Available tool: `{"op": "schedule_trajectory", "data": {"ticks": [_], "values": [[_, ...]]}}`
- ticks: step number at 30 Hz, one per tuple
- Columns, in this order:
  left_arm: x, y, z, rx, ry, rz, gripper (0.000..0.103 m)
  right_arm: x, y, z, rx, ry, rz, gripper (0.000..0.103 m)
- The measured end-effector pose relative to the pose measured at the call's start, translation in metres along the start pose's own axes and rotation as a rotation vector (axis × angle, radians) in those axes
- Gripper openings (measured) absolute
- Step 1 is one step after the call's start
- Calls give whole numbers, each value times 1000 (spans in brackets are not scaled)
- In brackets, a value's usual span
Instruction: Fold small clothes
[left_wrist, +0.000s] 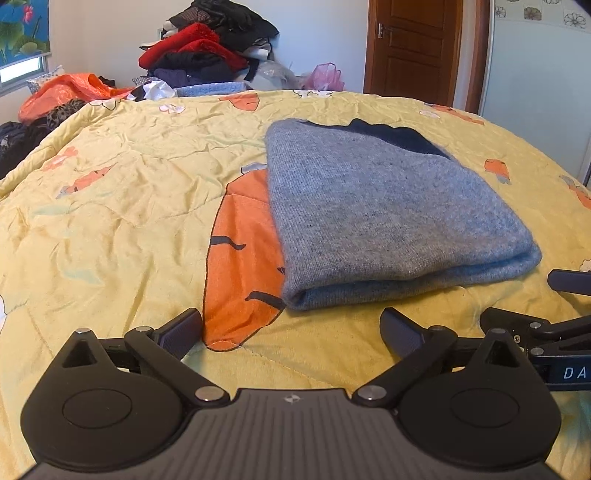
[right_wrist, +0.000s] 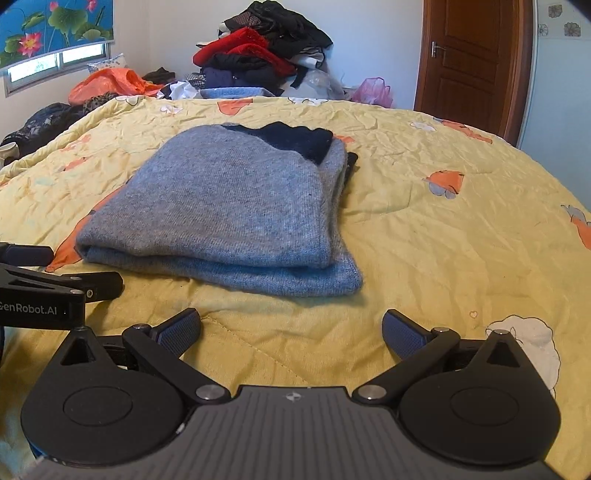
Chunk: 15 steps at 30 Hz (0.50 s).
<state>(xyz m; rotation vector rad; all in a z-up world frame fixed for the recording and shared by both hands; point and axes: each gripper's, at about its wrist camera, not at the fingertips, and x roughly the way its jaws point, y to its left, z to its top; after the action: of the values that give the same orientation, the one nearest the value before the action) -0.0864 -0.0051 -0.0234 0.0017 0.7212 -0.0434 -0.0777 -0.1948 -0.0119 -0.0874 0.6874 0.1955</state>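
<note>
A grey-blue knitted sweater (left_wrist: 388, 214) with a dark navy part at its far end lies folded into a thick rectangle on the yellow quilt (left_wrist: 110, 229). In the right wrist view the same sweater (right_wrist: 229, 210) sits ahead and left. My left gripper (left_wrist: 291, 328) is open just short of the sweater's near edge, nothing between its fingers. My right gripper (right_wrist: 291, 328) is open too, over bare quilt in front of the sweater's near right corner. Each gripper shows at the edge of the other's view: the right gripper (left_wrist: 554, 314) and the left gripper (right_wrist: 55, 273).
A heap of red, black and dark clothes (left_wrist: 207, 48) is piled beyond the bed's far edge, with an orange plastic bag (left_wrist: 62, 92) to its left and a pink bag (left_wrist: 327, 75). A brown wooden door (left_wrist: 413, 48) stands at the back right. Dark clothes (left_wrist: 18, 136) lie at far left.
</note>
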Motion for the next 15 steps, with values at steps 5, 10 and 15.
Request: {"op": "schedule_trajectory", "data": {"ticks": [5, 10, 15], "values": [[3, 0, 3, 5, 4, 1, 103, 2, 3, 4, 8, 31, -15, 103], [4, 0, 3, 4, 4, 1, 103, 6, 9, 10, 28, 80, -38, 103], [4, 0, 3, 2, 3, 1, 103, 2, 13, -1, 34, -3, -52, 103]]}}
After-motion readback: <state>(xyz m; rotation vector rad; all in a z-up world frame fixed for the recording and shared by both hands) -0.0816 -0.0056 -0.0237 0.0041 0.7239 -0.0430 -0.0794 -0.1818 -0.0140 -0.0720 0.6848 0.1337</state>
